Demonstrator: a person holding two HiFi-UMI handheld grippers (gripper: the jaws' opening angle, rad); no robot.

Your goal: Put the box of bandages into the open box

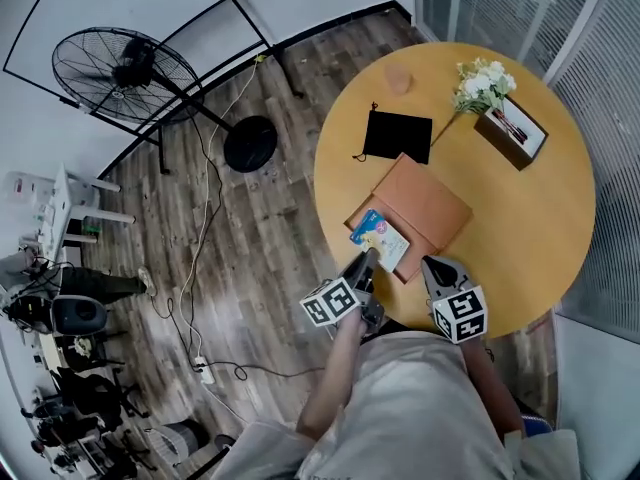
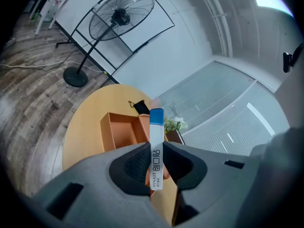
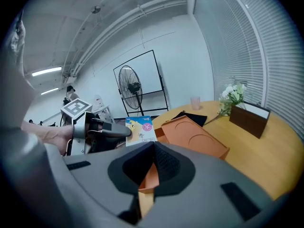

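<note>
The box of bandages (image 1: 379,238), white and blue with a cartoon print, hangs over the near left part of the open orange box (image 1: 368,214). My left gripper (image 1: 366,260) is shut on it. In the left gripper view the bandage box (image 2: 156,144) stands edge-on between the pads, with the open box (image 2: 119,129) beyond. My right gripper (image 1: 430,268) is at the box's near corner. In the right gripper view its jaws (image 3: 153,150) are shut on an orange wall (image 3: 150,175) of that box. The bandage box (image 3: 140,129) and the left gripper (image 3: 113,132) show to the left.
The orange lid (image 1: 425,203) lies against the box on the round wooden table (image 1: 540,228). Further back lie a black pouch (image 1: 397,136), a pink cup (image 1: 399,79), white flowers (image 1: 483,83) and a brown holder (image 1: 512,128). A standing fan (image 1: 125,73) and cables are on the floor at left.
</note>
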